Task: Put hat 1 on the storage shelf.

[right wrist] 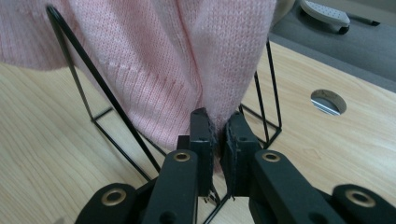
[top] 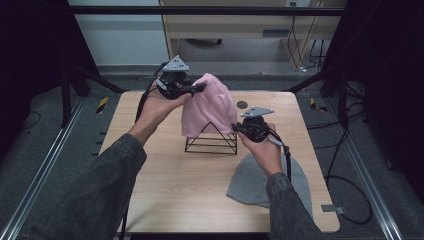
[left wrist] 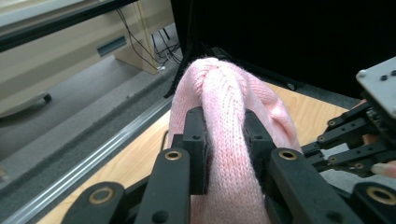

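Note:
A pink knitted beanie is draped over a black wire pyramid stand in the middle of the table. My left gripper is at the beanie's upper left, shut on a thick fold of the pink knit near the crown. My right gripper is at the beanie's lower right edge, its jaws pinching the pink hem beside a stand leg. A grey beanie lies flat on the table near the front right, under my right forearm.
The wooden table has a round cable hole behind the stand. Metal rails run along the floor on both sides. A desk and cables stand beyond the table's far edge.

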### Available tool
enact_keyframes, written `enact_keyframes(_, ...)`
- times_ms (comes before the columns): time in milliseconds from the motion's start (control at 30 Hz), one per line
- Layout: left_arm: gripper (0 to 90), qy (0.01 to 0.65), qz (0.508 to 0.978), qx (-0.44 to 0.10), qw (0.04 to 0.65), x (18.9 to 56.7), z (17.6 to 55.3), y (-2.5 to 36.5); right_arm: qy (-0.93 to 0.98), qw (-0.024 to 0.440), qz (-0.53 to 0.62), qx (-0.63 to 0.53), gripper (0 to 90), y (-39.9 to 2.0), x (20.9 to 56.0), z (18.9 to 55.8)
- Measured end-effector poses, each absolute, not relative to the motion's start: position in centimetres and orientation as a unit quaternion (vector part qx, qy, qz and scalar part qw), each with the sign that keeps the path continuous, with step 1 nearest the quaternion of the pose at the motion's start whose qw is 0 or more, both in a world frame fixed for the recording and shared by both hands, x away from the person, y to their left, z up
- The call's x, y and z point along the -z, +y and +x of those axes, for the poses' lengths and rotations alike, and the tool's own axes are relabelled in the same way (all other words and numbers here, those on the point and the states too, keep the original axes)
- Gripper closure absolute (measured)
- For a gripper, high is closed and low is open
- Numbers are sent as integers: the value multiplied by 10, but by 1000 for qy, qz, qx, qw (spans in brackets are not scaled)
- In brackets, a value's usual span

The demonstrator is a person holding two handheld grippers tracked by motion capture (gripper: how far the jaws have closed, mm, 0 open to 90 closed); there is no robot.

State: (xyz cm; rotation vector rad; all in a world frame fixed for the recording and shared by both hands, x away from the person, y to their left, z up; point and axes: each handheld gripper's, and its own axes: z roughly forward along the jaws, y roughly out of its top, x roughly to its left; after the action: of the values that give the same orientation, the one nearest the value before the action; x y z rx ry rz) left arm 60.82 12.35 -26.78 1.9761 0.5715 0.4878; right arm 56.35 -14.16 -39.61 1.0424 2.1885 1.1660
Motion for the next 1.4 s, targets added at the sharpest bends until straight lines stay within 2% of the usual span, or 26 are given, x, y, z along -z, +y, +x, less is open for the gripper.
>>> enact_keyframes(433,729,218,833,-202,466,288,602,117,801,222,387,-399,833,-145,418,559)
enact_keyframes(833,728,225,834,-191,467,303,591,119,804,210,397,-390,823,-146,431,559)
enact_keyframes(1000,731,232,833,-185,467,308,587,117,800,208,406,-389,725,-148,432,556)
enact_keyframes(1133,729,232,834,-183,465,312,584,115,799,213,407,-389,613,-152,427,548)
enact_keyframes(1400,727,233,838,-170,463,321,580,117,791,231,417,-385,543,-173,420,535)
